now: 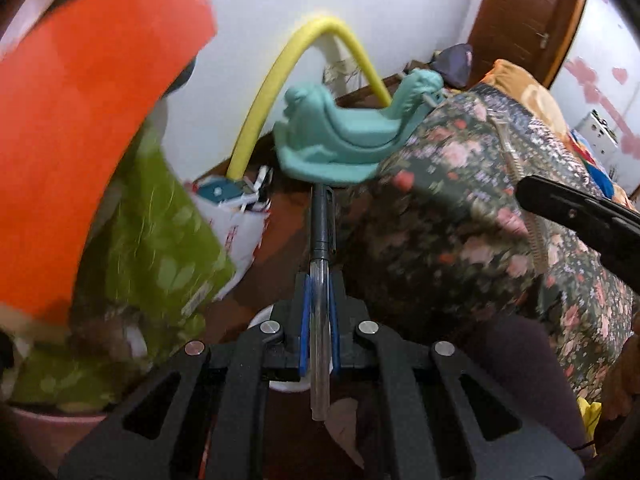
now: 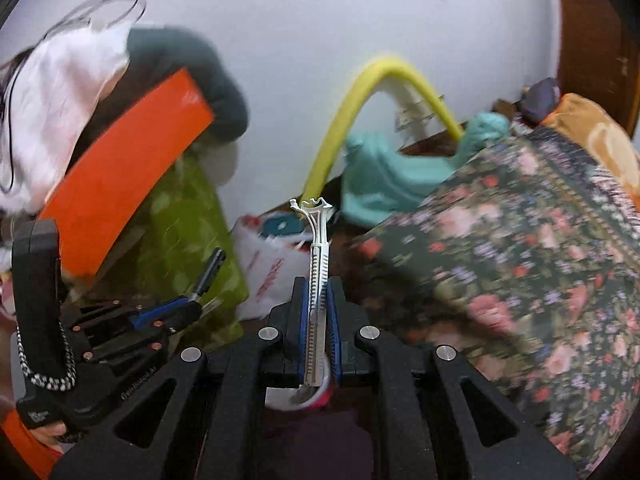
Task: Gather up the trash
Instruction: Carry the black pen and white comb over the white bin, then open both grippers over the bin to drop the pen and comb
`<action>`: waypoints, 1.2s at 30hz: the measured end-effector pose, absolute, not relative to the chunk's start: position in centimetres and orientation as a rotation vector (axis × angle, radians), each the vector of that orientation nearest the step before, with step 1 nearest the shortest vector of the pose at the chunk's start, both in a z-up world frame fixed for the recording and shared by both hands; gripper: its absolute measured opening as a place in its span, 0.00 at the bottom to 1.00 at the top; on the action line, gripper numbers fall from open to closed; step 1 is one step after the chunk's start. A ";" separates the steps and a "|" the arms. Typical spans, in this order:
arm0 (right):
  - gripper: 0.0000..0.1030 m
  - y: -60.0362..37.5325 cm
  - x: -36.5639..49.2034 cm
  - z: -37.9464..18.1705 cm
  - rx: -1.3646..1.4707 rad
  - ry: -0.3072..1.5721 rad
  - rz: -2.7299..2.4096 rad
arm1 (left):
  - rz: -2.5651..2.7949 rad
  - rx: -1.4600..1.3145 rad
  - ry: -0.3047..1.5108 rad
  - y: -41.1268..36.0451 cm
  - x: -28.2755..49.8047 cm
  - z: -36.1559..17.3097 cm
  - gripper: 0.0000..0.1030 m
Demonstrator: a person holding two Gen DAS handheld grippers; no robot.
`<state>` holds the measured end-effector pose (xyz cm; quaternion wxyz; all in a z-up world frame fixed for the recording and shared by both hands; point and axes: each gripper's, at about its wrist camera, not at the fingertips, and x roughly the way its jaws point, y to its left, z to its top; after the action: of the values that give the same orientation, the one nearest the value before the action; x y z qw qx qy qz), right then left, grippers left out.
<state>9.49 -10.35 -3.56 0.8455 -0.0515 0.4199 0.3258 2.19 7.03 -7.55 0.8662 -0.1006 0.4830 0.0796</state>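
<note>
My left gripper (image 1: 319, 280) is shut on a clear ballpoint pen (image 1: 320, 240) with a dark cap, which points forward between the blue pads. The left gripper (image 2: 176, 312) with the pen (image 2: 208, 272) also shows at the lower left of the right wrist view. My right gripper (image 2: 318, 284) is shut on a white plastic razor handle (image 2: 318, 264), its forked end pointing forward. A white cup (image 2: 298, 394) sits on the floor under the right gripper; it also shows under the left gripper (image 1: 260, 318).
A bed with a dark floral cover (image 1: 480, 216) fills the right. A teal toy seat (image 1: 344, 136) and a yellow foam tube (image 1: 276, 68) stand ahead by the white wall. A white bag of rubbish (image 1: 236, 224), a green bag (image 1: 168, 248) and an orange board (image 1: 88, 120) crowd the left.
</note>
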 end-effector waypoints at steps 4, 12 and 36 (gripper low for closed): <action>0.08 -7.5 9.0 -6.6 -0.152 0.975 0.737 | 0.194 -0.240 1.060 8.2 1.2 -10.1 0.07; 0.09 -3.2 8.8 -13.0 -0.251 1.146 0.758 | 0.224 -0.273 1.196 9.3 0.9 -16.6 0.07; 0.21 0.0 11.1 -17.2 -0.316 1.381 0.777 | 0.275 -0.397 1.273 12.0 2.5 -21.2 0.17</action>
<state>11.12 -0.04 -17.25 0.6911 -0.1413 0.6178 0.3475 2.49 11.95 -21.16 0.7771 -0.1835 0.5885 0.1270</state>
